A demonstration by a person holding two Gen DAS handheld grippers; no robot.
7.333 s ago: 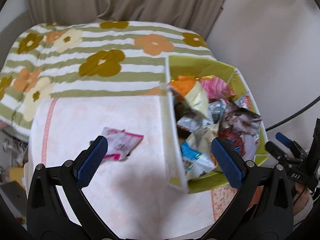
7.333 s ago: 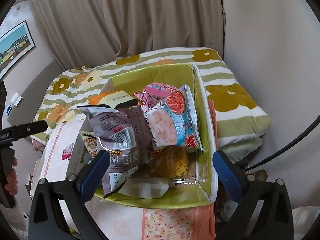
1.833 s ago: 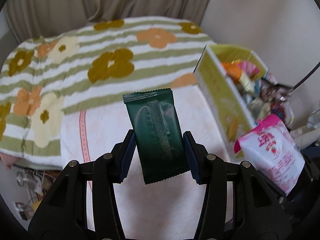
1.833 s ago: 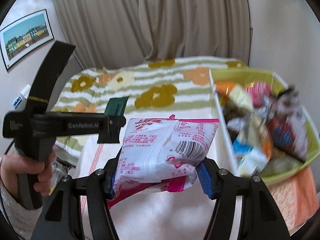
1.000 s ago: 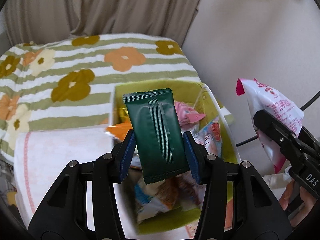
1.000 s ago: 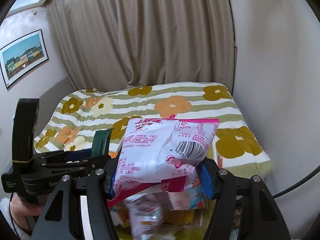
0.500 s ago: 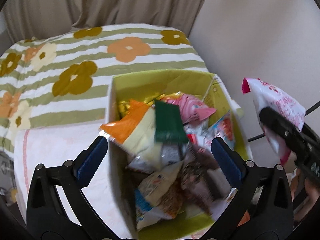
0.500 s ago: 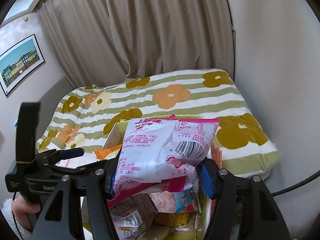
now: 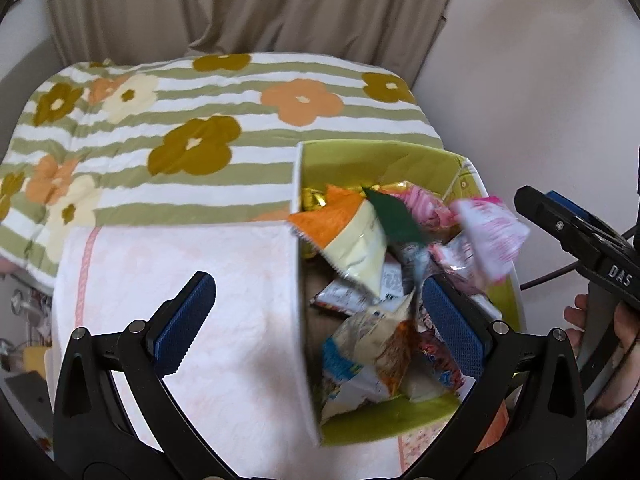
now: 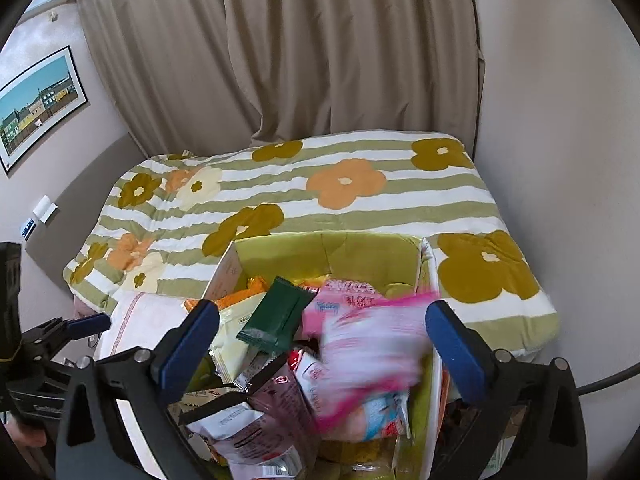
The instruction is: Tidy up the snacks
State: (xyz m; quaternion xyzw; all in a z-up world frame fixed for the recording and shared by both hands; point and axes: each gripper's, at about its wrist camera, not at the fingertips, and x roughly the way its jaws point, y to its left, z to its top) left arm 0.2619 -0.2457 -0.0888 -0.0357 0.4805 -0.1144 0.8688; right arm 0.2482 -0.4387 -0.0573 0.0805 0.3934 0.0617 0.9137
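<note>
The left gripper (image 9: 318, 306) pointed steeply downward with its two blue-padded jaws spread wide, and nothing was between them. The right gripper (image 10: 326, 340) also pointed downward; its jaws were opening, and the pads pressed on nothing (a blurred packet passed between them without contact). In the left wrist view, the right hand (image 9: 608, 332) gripped its handle. The left hand (image 10: 24, 436) showed only at the edge.

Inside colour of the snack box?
Yellow-green box lining; clearest in the right wrist view.
</note>
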